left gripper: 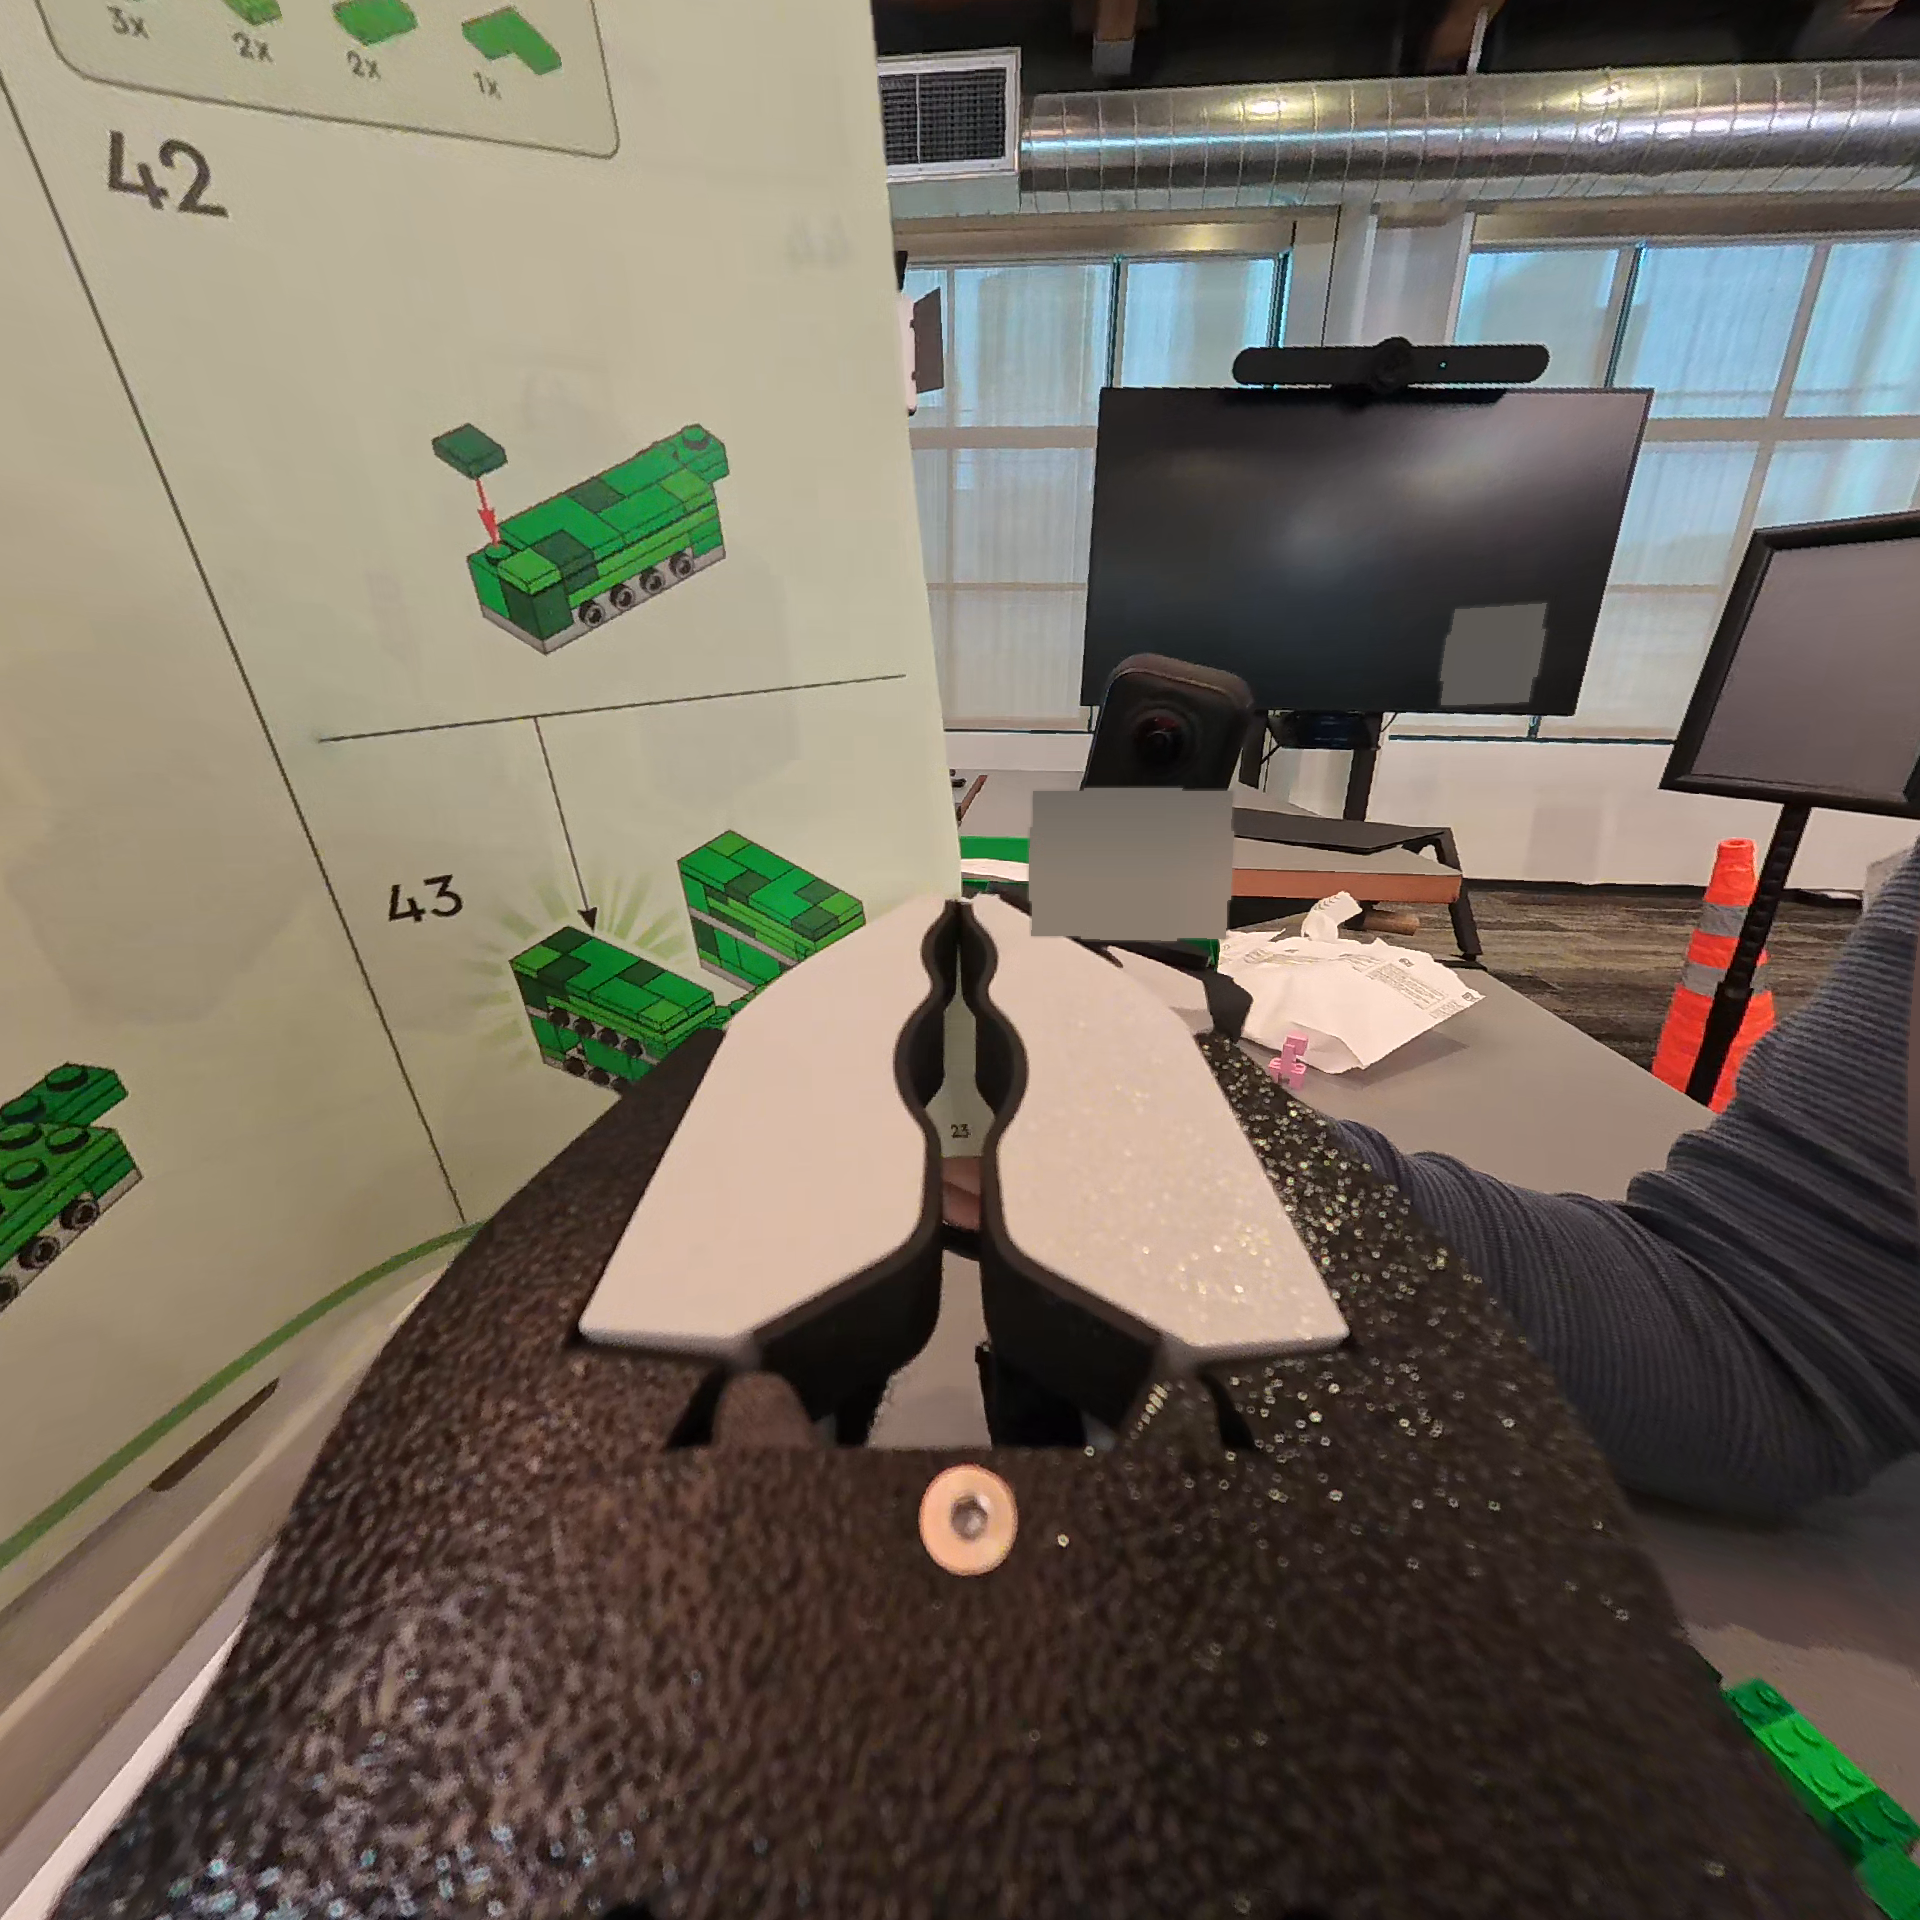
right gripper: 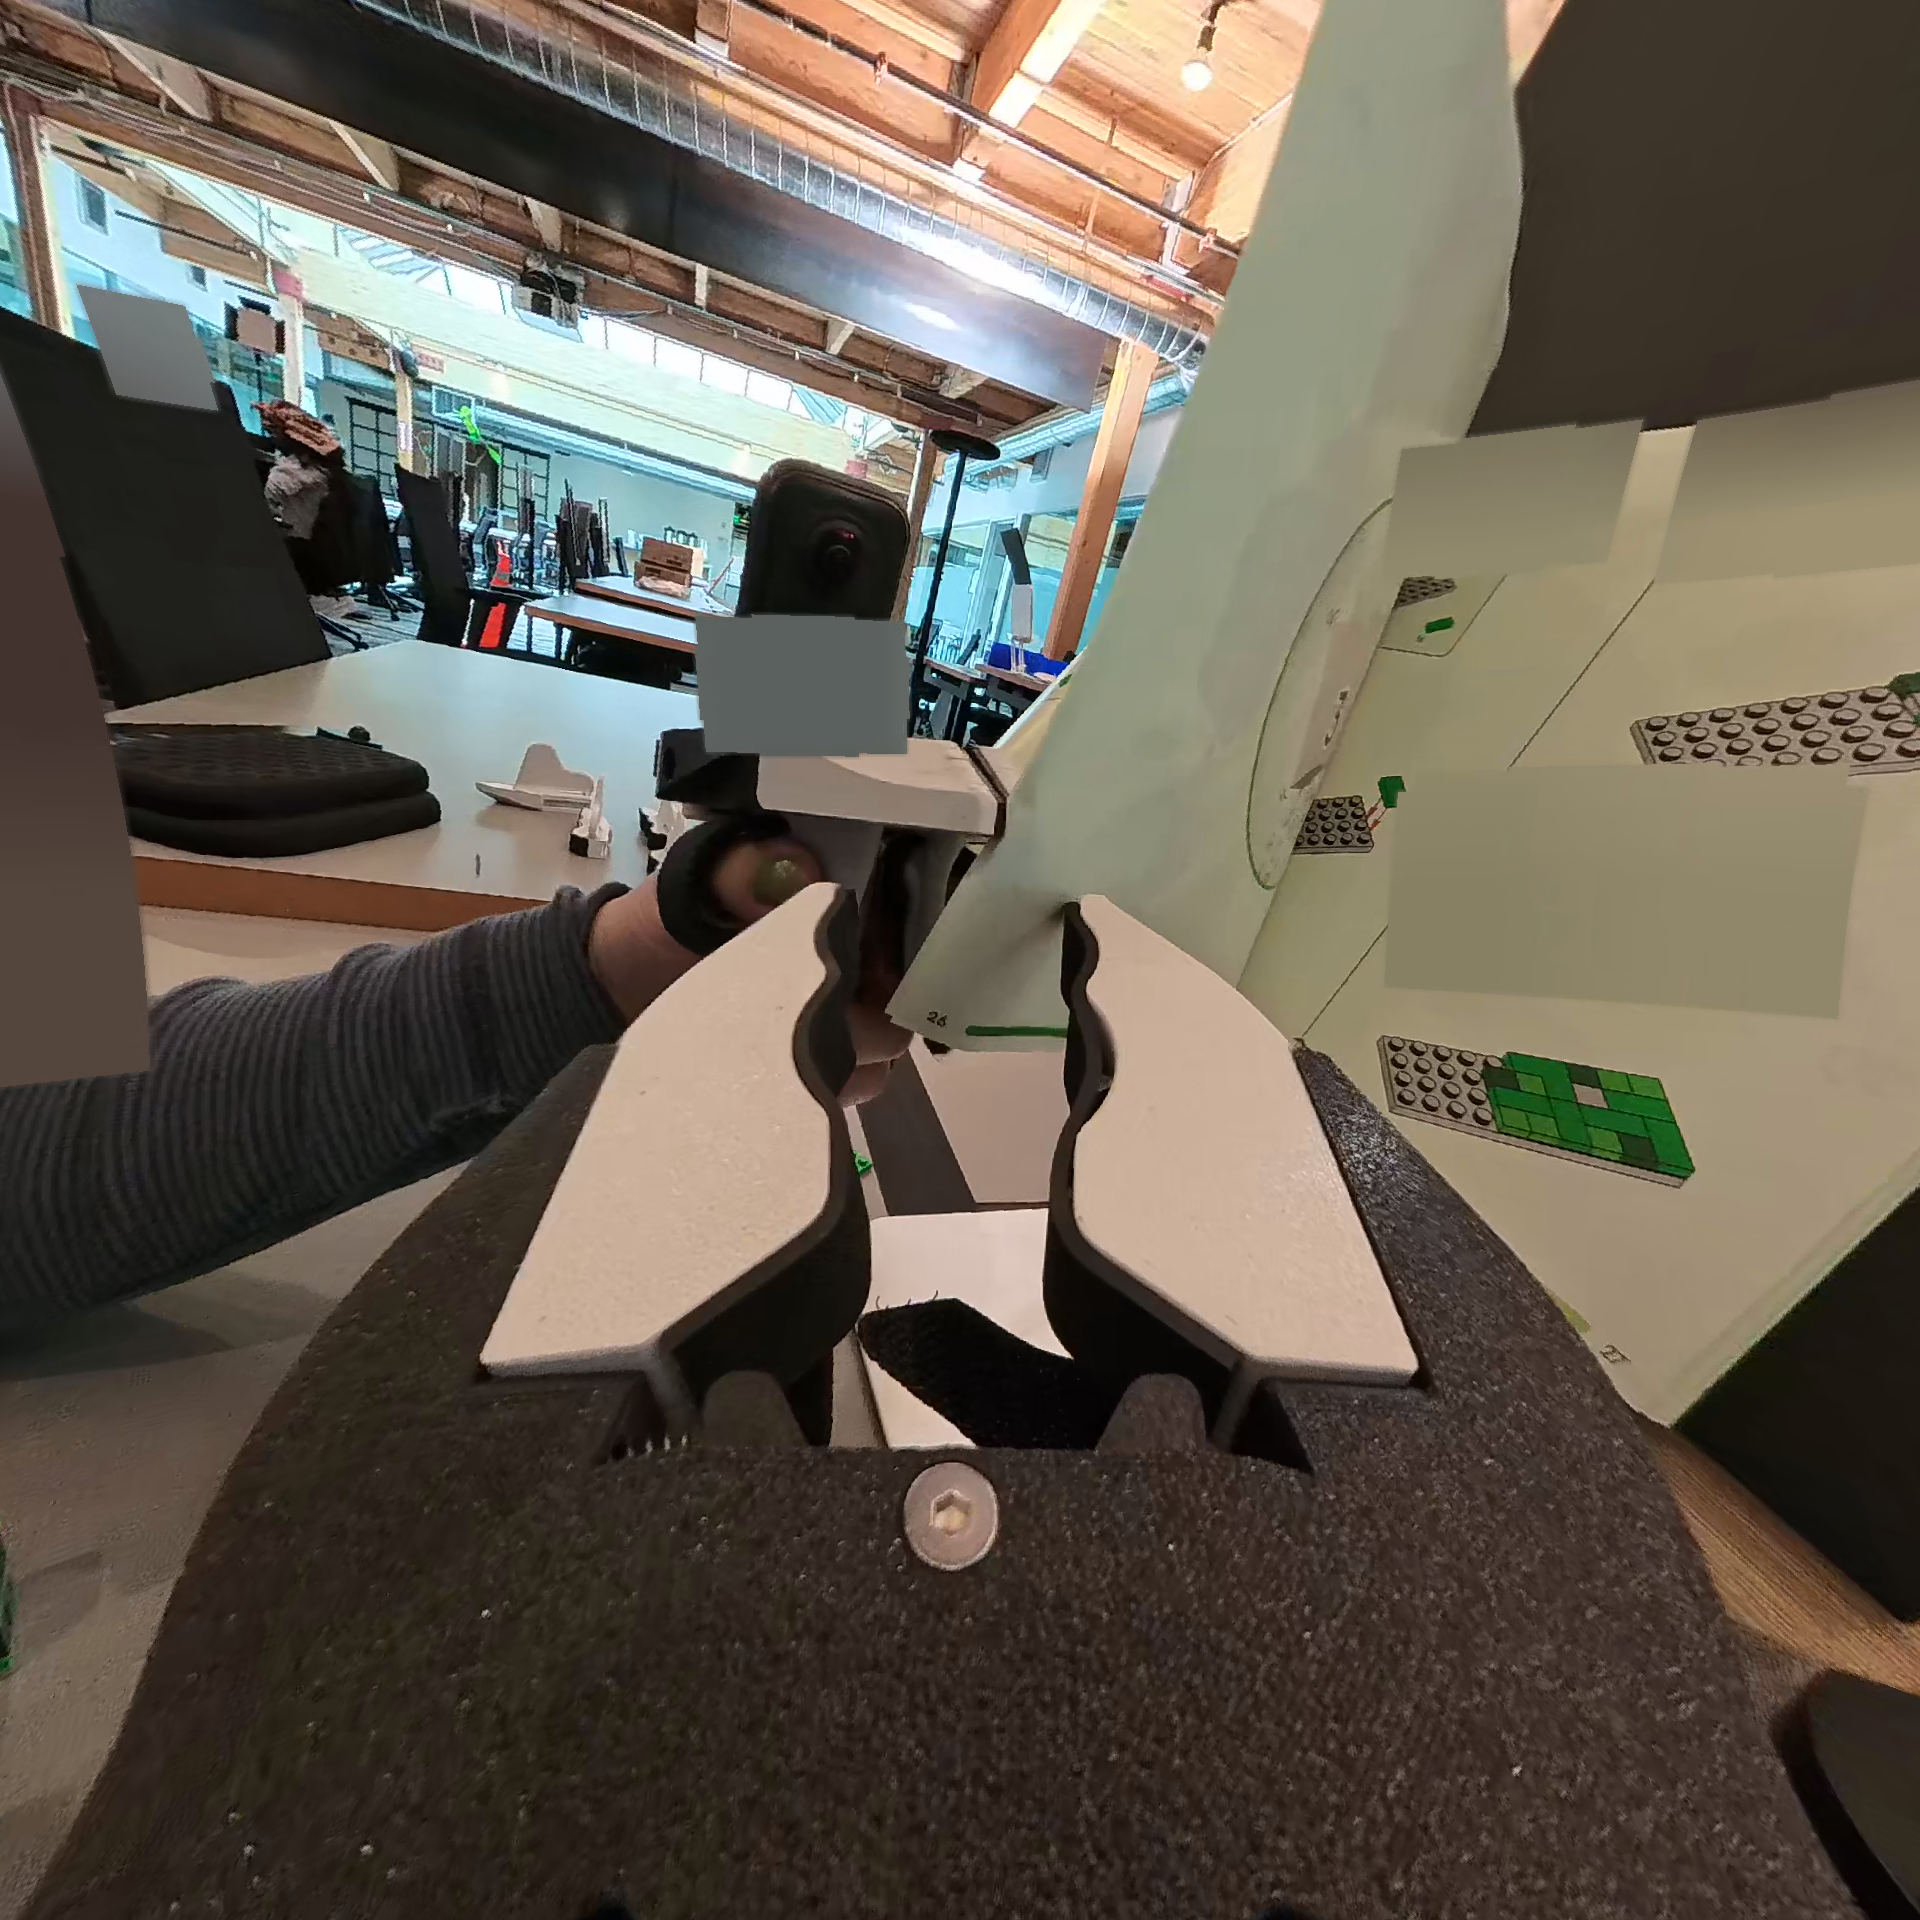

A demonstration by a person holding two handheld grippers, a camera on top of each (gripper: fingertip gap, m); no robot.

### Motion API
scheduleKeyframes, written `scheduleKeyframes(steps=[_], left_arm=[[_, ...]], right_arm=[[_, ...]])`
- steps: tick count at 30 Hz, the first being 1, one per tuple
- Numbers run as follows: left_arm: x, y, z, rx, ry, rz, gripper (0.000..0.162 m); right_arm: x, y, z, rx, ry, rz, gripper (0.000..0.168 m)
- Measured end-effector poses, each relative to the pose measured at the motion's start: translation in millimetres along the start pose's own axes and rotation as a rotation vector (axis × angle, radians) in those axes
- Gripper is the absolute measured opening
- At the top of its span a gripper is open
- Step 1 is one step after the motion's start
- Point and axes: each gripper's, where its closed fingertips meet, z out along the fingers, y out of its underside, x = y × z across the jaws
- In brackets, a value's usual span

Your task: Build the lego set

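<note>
The pale green instruction booklet (left gripper: 468, 520) stands open and fills the left of the left wrist view. My left gripper (left gripper: 958, 916) is shut on the edge of one of its pages. In the right wrist view this lifted page (right gripper: 1143, 623) rises up the middle, pinched by the left gripper (right gripper: 992, 798). My right gripper (right gripper: 956, 920) is open, and the page's lower corner (right gripper: 987, 987) hangs between its fingers. Further open pages (right gripper: 1558, 1091) lie to the right. The right gripper's camera (left gripper: 1169, 722) shows beyond the left fingertips.
Green Lego bricks (left gripper: 1829, 1787) lie on the grey table (left gripper: 1507, 1101) at the lower right. A small pink piece (left gripper: 1291, 1060) and white plastic bags (left gripper: 1340, 987) lie farther off. An orange cone (left gripper: 1714, 966) and monitors (left gripper: 1351, 540) stand behind. A sleeved arm (right gripper: 260, 1122) reaches in. My left and right fingertips are right by each other.
</note>
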Motion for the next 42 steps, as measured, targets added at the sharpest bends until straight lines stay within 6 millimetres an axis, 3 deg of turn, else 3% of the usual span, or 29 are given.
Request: scheduleKeyframes(steps=[19,25,42], left_arm=[[3.1,-0.9,-0.4,0.001,0.026,-0.022,0.000],[3.2,-1.6,-0.7,0.001,0.024,-0.015,0.000],[5.2,-0.4,-0.4,-0.006,0.035,-0.017,0.000]], right_arm=[[5.1,-7.2,-9.0,0.039,0.016,0.025,0.007],[7.9,-7.6,-9.5,0.036,0.024,0.054,0.026],[4.2,-3.7,-9.2,0.017,0.002,0.048,0.016]])
